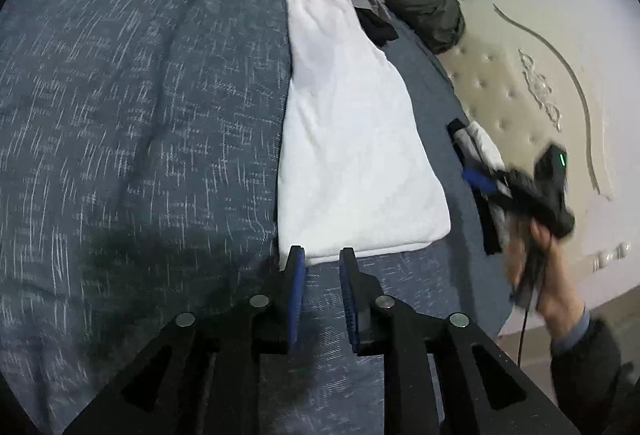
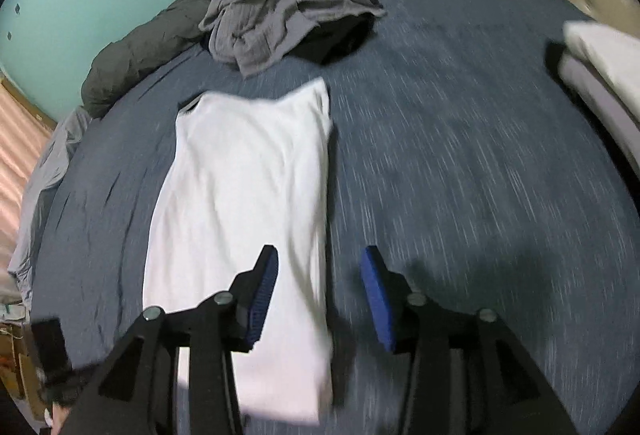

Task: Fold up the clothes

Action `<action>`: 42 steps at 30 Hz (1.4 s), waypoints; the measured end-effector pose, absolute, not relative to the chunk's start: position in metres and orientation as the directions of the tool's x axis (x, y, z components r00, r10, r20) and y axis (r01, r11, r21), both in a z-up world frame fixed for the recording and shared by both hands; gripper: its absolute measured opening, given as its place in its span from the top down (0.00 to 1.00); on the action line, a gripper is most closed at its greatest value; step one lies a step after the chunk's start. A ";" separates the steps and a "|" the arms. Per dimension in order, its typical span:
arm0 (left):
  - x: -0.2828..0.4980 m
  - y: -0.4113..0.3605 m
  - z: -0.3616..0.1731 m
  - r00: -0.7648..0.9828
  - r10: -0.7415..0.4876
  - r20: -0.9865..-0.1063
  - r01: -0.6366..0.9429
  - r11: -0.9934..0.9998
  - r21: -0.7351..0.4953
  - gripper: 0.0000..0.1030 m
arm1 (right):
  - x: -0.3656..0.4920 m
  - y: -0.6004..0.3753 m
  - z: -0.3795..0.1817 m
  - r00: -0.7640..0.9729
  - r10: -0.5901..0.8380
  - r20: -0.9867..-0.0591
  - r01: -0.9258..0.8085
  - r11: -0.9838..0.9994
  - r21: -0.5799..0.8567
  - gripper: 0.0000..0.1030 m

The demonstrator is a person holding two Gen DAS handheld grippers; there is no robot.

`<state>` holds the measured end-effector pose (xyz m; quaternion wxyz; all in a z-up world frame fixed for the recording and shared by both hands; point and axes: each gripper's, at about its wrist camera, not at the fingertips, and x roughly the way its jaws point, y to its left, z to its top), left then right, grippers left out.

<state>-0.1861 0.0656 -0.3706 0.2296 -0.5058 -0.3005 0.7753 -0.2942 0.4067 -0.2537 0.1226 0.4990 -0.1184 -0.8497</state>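
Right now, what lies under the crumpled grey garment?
A black cloth pokes out from under the grey garment, on the blue bedspread. How far the black cloth reaches underneath is hidden.

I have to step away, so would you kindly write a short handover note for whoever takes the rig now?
Left gripper: jaws open, empty, at the near hem of the white shirt.
Right gripper: jaws open, empty, above the shirt's right edge.
Done: the shirt lies on the blue bedspread, folded into a long strip.
Left: fold it crosswise; then the crumpled grey garment beyond it. Folded items sit at the bed's right edge.
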 end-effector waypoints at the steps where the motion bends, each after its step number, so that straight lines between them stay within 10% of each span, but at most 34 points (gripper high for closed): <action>1: -0.186 0.069 -0.369 -0.378 0.659 -0.651 -0.052 -0.717 -0.696 0.79 | -0.284 0.409 -0.253 -0.468 -0.331 -0.820 0.081 -0.939 0.333 0.56; 12: -0.180 0.073 -0.358 -0.364 0.651 -0.666 -0.011 -0.718 -0.696 0.64 | -0.212 0.402 -0.243 -0.415 -0.364 -0.834 0.034 -0.922 0.386 0.47; 42: -0.230 0.096 -0.398 -0.362 0.619 -0.697 0.025 -0.741 -0.672 0.62 | -0.247 0.392 -0.315 -0.281 -0.483 -0.829 0.126 -0.875 0.468 0.44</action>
